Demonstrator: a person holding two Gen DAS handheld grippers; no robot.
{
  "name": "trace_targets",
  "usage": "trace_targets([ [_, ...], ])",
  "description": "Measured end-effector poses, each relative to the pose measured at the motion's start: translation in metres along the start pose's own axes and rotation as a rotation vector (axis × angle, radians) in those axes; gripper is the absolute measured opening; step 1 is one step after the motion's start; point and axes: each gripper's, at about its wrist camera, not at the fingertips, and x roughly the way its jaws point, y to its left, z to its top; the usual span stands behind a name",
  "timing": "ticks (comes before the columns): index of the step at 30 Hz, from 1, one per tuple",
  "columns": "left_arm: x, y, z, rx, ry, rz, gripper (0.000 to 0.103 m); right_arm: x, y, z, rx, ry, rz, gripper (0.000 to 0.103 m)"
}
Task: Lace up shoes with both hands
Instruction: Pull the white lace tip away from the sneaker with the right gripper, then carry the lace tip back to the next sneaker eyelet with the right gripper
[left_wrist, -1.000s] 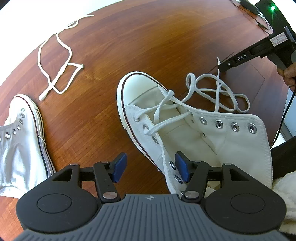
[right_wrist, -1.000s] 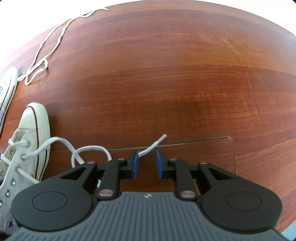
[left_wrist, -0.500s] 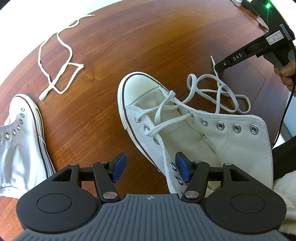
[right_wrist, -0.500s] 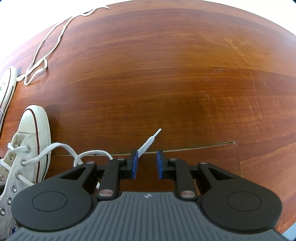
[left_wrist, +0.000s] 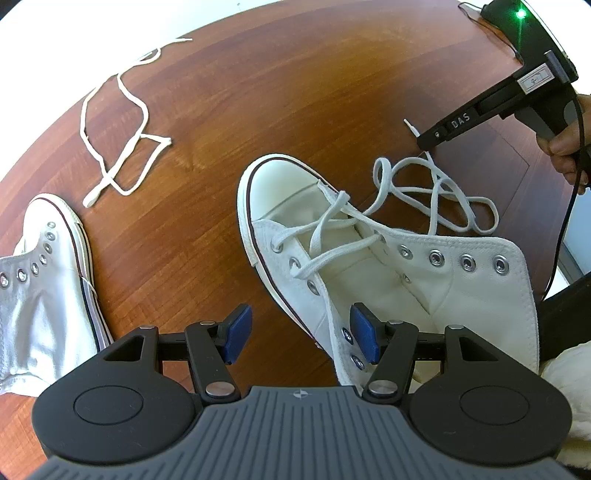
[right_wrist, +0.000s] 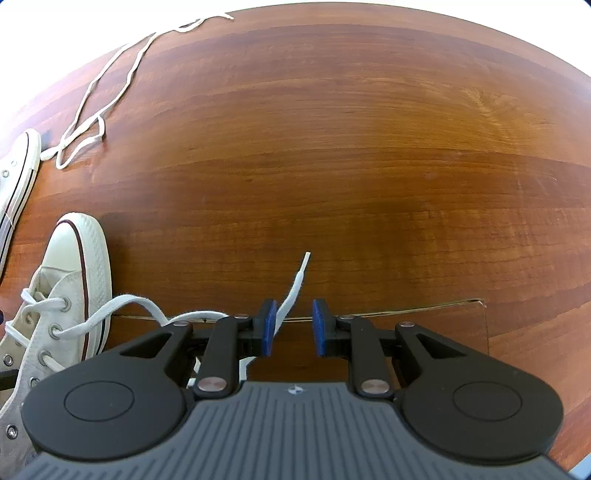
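Observation:
A white high-top shoe (left_wrist: 280, 199) lies on the wooden table, laced through its lowest eyelets only. Its free lace (left_wrist: 436, 192) lies looped beside the shoe. My left gripper (left_wrist: 301, 334) is open over the shoe's near side; its right pad is in front of the eyelet flap and its left pad is over bare table. Beyond the lace loops is my right gripper (left_wrist: 423, 142), with the lace tip sticking out past it. In the right wrist view the right gripper (right_wrist: 294, 326) stands narrowly open. The lace end (right_wrist: 295, 284) runs up between its jaws against the left pad.
A second white shoe (left_wrist: 40, 295) without a lace lies at the left, with a loose white lace (left_wrist: 122, 147) on the table beyond it. A person's hand (left_wrist: 565, 147) holds the right gripper, and a black cable (left_wrist: 565, 229) hangs from it. A seam (right_wrist: 480, 306) crosses the tabletop.
The right gripper has shifted slightly left. The lace end between its jaws has swung from pointing right to pointing almost straight ahead. The left gripper and the shoe have stayed put.

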Motion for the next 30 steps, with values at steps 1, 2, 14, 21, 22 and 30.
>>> trace_targets([
  [1, 0.0, 0.0, 0.0, -0.001, -0.001, -0.001, 0.061, 0.0, 0.002, 0.0, -0.007, 0.0, -0.003, 0.022],
  [2, 0.0, 0.0, 0.0, -0.002, -0.001, -0.001, 0.061, 0.001, 0.003, 0.0, -0.014, 0.001, -0.006, 0.021],
  [14, -0.002, 0.0, 0.0, -0.01, -0.006, -0.008, 0.061, 0.004, 0.004, 0.001, -0.053, -0.009, 0.007, 0.002],
  [21, -0.002, 0.004, -0.001, -0.033, -0.012, -0.04, 0.061, -0.015, 0.004, -0.001, -0.099, -0.054, 0.045, 0.002],
  [22, -0.002, 0.004, -0.001, -0.034, -0.011, -0.04, 0.061, -0.02, 0.005, -0.001, -0.107, -0.067, 0.055, 0.002],
  [30, -0.003, 0.005, -0.002, -0.05, -0.012, -0.049, 0.061, -0.063, 0.023, 0.001, -0.203, -0.141, 0.193, 0.002],
])
